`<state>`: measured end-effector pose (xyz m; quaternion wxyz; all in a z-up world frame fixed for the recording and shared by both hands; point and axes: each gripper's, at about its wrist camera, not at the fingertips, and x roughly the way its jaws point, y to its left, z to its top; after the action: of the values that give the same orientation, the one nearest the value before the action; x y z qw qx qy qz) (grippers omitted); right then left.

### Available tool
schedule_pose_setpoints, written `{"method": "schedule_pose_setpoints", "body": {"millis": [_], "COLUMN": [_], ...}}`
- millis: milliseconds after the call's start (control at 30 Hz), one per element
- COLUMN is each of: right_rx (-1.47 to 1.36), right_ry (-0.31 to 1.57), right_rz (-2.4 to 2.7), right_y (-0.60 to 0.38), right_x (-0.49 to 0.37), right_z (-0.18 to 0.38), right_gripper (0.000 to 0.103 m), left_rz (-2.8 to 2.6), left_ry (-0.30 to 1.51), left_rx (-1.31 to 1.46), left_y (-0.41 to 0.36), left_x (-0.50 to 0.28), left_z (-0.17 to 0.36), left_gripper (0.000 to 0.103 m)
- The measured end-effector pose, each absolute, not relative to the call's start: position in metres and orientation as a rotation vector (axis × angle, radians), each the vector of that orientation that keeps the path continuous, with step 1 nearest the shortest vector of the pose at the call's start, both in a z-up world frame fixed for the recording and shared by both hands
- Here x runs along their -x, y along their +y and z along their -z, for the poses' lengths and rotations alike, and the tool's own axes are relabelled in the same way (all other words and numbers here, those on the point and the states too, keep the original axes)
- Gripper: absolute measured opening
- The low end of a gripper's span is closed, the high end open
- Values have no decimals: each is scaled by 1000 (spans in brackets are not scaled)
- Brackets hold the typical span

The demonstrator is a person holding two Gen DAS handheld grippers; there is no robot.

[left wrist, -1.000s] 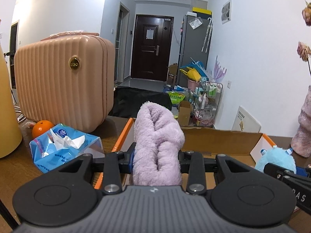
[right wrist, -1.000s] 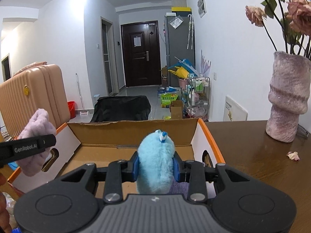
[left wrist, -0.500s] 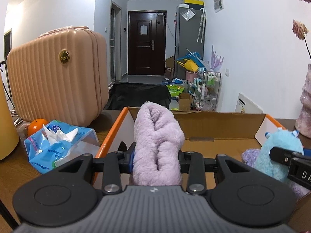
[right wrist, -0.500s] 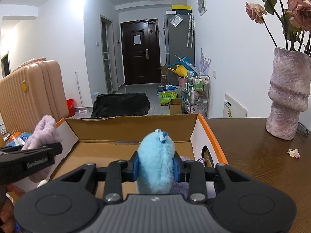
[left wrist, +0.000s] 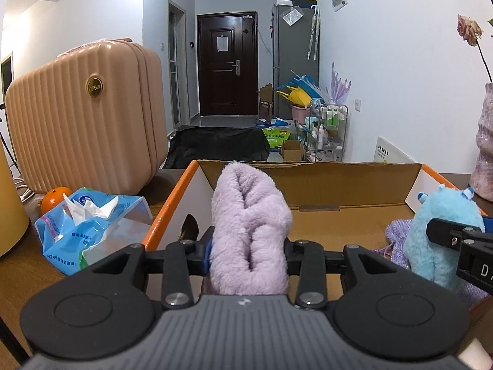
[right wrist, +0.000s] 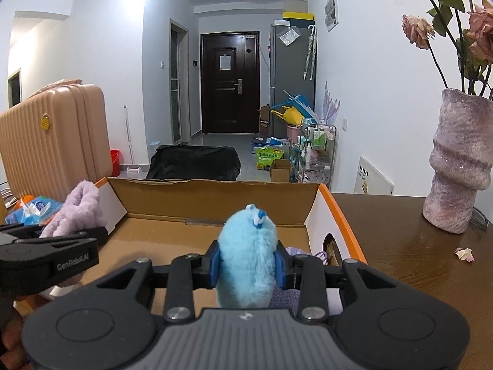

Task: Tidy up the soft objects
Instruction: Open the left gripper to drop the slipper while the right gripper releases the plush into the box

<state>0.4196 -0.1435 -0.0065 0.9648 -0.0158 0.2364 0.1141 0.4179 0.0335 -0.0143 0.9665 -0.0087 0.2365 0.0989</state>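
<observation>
My left gripper holds a fluffy lilac cloth upright over the left part of an open cardboard box. Its jaws are opening, though the pads still touch the cloth's sides. My right gripper is shut on a light blue plush toy over the right part of the same box. A lilac knitted piece lies in the box beside the toy. The right wrist view shows the left gripper with its cloth at the left. The left wrist view shows the toy at the right.
A pink ribbed suitcase stands left of the box, with a blue tissue pack and an orange in front of it. A pink vase with dried roses and a fallen petal sit on the brown table at the right.
My left gripper has sunk and rolled level with the lilac cloth, so it now sits over the box's inside. The right gripper and its blue toy have stayed put.
</observation>
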Motion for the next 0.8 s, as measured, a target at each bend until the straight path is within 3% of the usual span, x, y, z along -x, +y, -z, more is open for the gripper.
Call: {"method": "schedule_pose_setpoints", "body": {"millis": [133, 200, 300, 367, 467, 800], "right_rx": [28, 29, 27, 25, 18, 7], "right_ry": [474, 470, 462, 454, 442, 450], "right_rz": [-230, -228, -226, -223, -210, -197], "right_y": [-144, -144, -145, -145, -147, -149], "right_x": [-418, -416, -415, -414, -412, -414], "right_z": [6, 5, 5, 4, 2, 2], "right_gripper": [36, 41, 56, 75, 103, 103], "left_rz": [-200, -202, -213, -222, -242, -266], "left_ry": [478, 474, 453, 429, 406, 407], "left_rx": [18, 20, 18, 16, 12, 41], "left_y": [34, 35, 35, 34, 33, 40], "left_x": [-418, -417, -414, -410, -407, -408], "left_z": [15, 14, 13, 11, 9, 7], "left_gripper": [54, 71, 89, 103, 103, 103]}}
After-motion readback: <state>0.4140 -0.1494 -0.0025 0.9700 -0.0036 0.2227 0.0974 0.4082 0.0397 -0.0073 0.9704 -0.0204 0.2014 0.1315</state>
